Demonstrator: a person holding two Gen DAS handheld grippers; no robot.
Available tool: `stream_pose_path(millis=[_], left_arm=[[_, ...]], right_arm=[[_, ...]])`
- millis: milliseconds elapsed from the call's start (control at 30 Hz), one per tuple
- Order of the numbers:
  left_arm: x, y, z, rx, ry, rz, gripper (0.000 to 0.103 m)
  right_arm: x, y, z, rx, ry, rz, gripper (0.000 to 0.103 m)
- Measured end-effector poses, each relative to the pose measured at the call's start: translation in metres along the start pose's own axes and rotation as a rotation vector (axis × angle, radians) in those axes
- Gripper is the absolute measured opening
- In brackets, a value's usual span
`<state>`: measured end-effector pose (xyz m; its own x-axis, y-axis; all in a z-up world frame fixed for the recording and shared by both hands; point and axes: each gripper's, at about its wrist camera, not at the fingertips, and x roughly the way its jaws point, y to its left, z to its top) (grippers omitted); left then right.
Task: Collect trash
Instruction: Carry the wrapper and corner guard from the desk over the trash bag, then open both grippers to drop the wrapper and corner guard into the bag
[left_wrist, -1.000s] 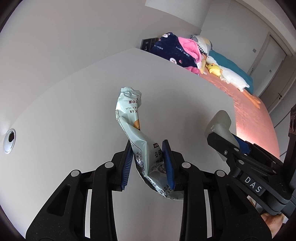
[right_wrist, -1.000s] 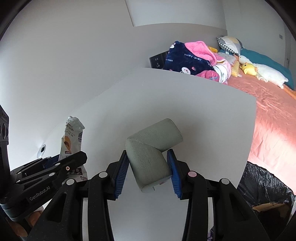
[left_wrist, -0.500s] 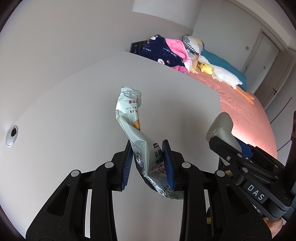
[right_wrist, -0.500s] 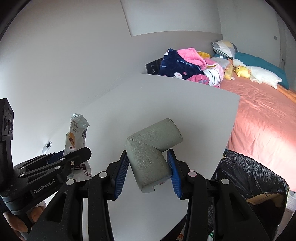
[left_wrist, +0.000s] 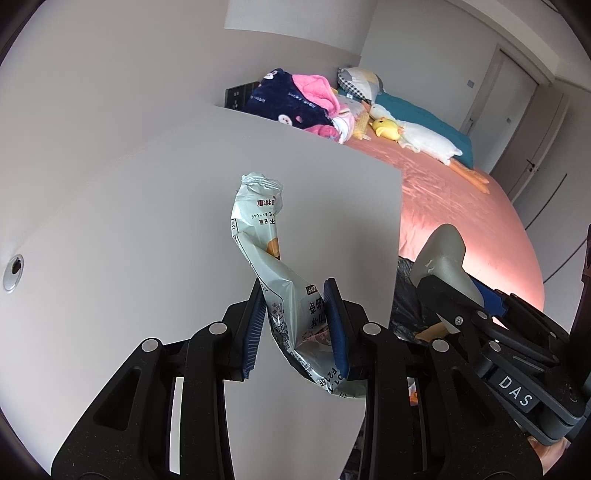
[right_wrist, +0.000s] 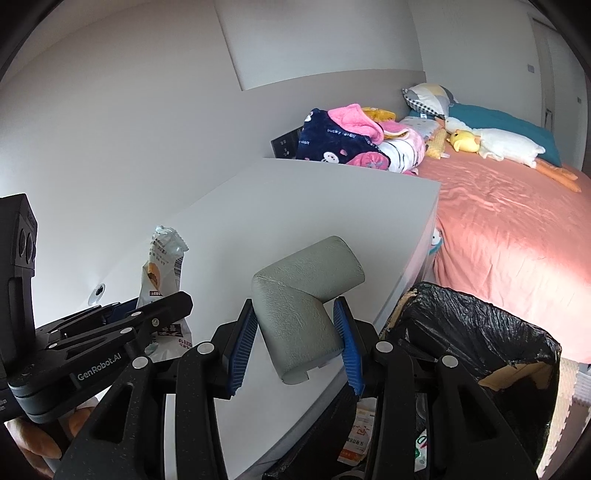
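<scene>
**Both hands loaded above the desk edge**

I'm holding a crumpled snack wrapper in my left gripper, the blue-padded fingers closed in on its lower half. It's a pale mint-green foil pack, twisted in the middle, with dark printed characters and a patch of orange showing, its crimped top sticking up above the white desk. The bottom end is drooping out below the right pad.

In my right gripper I'm gripping a grey-green foam corner piece, an L-shaped bend with a leathery, pebbled skin. The fingers are pinching its lower leg from both sides, and the upper leg is jutting off to the right over the desk.

Both pieces are hanging in the air above the desk's near-right edge. Just beside that edge, below and right of my right gripper, a bin lined with a black bag is standing open, with some printed packaging lying inside. Beyond it a pink-sheeted bed is carrying heaped clothes and a plush duck.
</scene>
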<state>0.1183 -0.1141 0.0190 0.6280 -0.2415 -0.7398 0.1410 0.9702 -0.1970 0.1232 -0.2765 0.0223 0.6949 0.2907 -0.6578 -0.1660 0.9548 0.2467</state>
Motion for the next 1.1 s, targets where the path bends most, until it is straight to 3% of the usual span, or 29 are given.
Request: stream_pose_path(millis=[1100], left_arm=[[0.016,-0.114,-0.017,0.204,0.048,-0.128,0.032]], right_arm=[[-0.077,-0.092,-0.019,0.137,-0.092,-0.132,0.044]])
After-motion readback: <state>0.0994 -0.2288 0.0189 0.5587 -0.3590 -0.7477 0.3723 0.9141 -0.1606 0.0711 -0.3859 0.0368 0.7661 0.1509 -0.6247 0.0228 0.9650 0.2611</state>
